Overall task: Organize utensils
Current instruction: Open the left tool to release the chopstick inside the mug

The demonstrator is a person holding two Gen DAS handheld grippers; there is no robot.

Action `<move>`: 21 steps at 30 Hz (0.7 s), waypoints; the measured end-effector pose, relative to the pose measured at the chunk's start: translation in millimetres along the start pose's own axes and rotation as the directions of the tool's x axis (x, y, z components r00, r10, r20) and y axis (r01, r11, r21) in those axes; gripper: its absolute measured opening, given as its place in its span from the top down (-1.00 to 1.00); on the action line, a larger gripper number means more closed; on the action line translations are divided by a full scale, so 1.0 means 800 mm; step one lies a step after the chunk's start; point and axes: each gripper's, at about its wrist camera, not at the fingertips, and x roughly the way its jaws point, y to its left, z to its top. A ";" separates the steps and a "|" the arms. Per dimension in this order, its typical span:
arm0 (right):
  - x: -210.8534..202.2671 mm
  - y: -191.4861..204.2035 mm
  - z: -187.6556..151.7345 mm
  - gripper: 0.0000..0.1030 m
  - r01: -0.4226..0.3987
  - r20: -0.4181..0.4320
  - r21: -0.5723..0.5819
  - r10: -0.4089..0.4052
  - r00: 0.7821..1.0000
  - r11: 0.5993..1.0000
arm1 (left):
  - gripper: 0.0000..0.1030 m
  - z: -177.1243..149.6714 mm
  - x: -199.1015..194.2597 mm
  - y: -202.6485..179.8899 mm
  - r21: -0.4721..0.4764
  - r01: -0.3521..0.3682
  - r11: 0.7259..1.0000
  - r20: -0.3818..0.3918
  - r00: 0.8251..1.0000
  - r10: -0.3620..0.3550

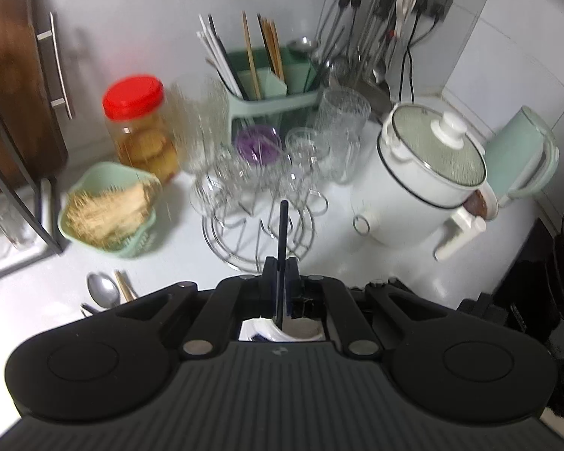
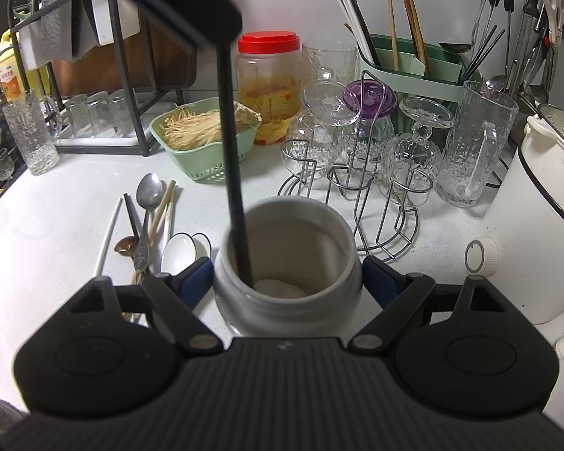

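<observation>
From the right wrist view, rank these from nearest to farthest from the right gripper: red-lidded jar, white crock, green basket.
1. white crock, clamped between the right gripper fingers.
2. green basket, behind it, to the left.
3. red-lidded jar, farther back, behind the basket.

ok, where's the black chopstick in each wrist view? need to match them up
Left wrist: black chopstick at bottom centre, clamped upright in the left gripper, over the grey jar.
Right wrist: it runs from top centre down into the jar, which the right gripper clamps.
Shared landmark: red-lidded jar.
</observation>
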 end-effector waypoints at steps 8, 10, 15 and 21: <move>0.000 0.002 0.000 -0.71 0.004 -0.001 0.001 -0.004 1.000 1.000 | 0.92 -0.002 0.017 0.002 0.007 0.014 1.000 -0.040 0.999 -0.014; 0.000 0.002 0.000 -0.71 0.006 -0.003 0.004 -0.006 1.000 1.000 | 0.91 0.000 0.019 0.004 0.005 0.015 1.000 -0.046 0.999 -0.015; 0.000 0.001 -0.001 -0.71 0.010 -0.001 0.012 -0.010 1.000 1.000 | 0.87 0.006 0.019 0.007 0.012 0.006 1.000 -0.065 0.998 -0.006; 0.001 0.003 -0.001 -0.71 0.019 0.003 0.016 -0.019 1.000 1.000 | 0.11 0.001 0.006 0.018 -0.009 -0.021 1.000 -0.037 0.999 0.021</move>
